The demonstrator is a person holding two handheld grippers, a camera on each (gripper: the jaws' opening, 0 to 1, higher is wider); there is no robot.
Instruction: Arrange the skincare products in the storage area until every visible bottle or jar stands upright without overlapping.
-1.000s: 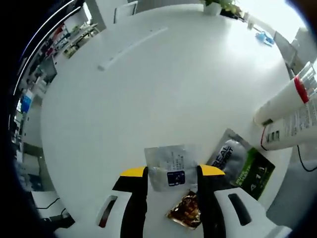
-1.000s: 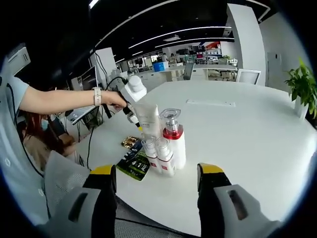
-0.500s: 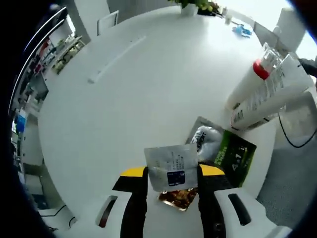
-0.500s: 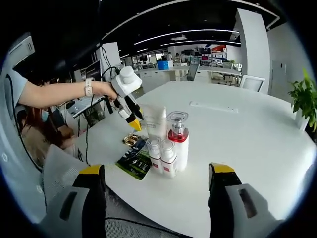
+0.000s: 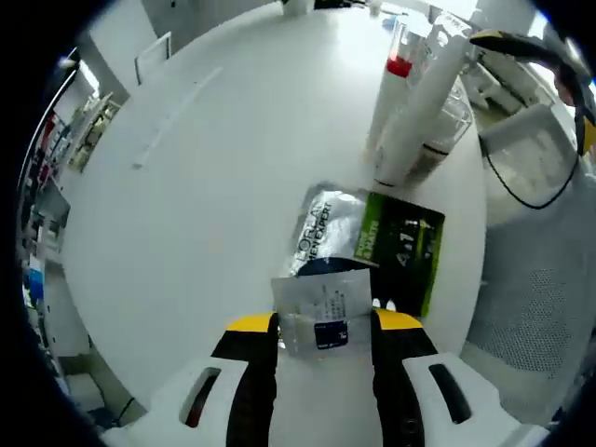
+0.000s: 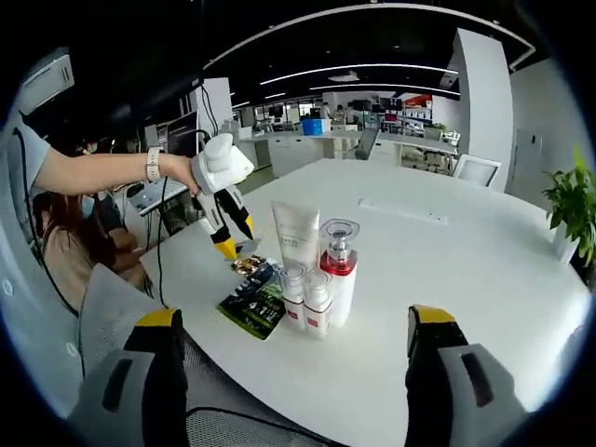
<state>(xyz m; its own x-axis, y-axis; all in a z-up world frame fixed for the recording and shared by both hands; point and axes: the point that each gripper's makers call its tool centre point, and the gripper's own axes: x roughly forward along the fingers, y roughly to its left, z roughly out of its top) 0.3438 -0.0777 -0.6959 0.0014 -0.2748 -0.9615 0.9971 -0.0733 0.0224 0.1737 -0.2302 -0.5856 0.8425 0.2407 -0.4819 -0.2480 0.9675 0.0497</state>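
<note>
Our left tool (image 5: 325,323) pinches a small pale sachet (image 5: 323,312) between its yellow-tipped jaws, lifted above the white round worktop (image 5: 214,186), while our right tool (image 6: 293,321) hangs wide open and empty at the near edge, facing the cluster of skincare products. Just beyond the sachet lie a silver-and-green packet (image 5: 368,237) and, seen from the right gripper view, a small golden packet (image 6: 246,264) beside it, both flat on the worktop. Past these stand the task's items, all upright and close together: a white tube (image 6: 296,233), a red-collared pump bottle (image 6: 336,270) with a clear cap, and two small bottles (image 6: 304,298) in front. We judge the risk to lie in setting the sachet down: brought too near the tight group, the left tool could clip the tube or a small bottle and topple it, or the sachet could land overlapping the flat packets.
</note>
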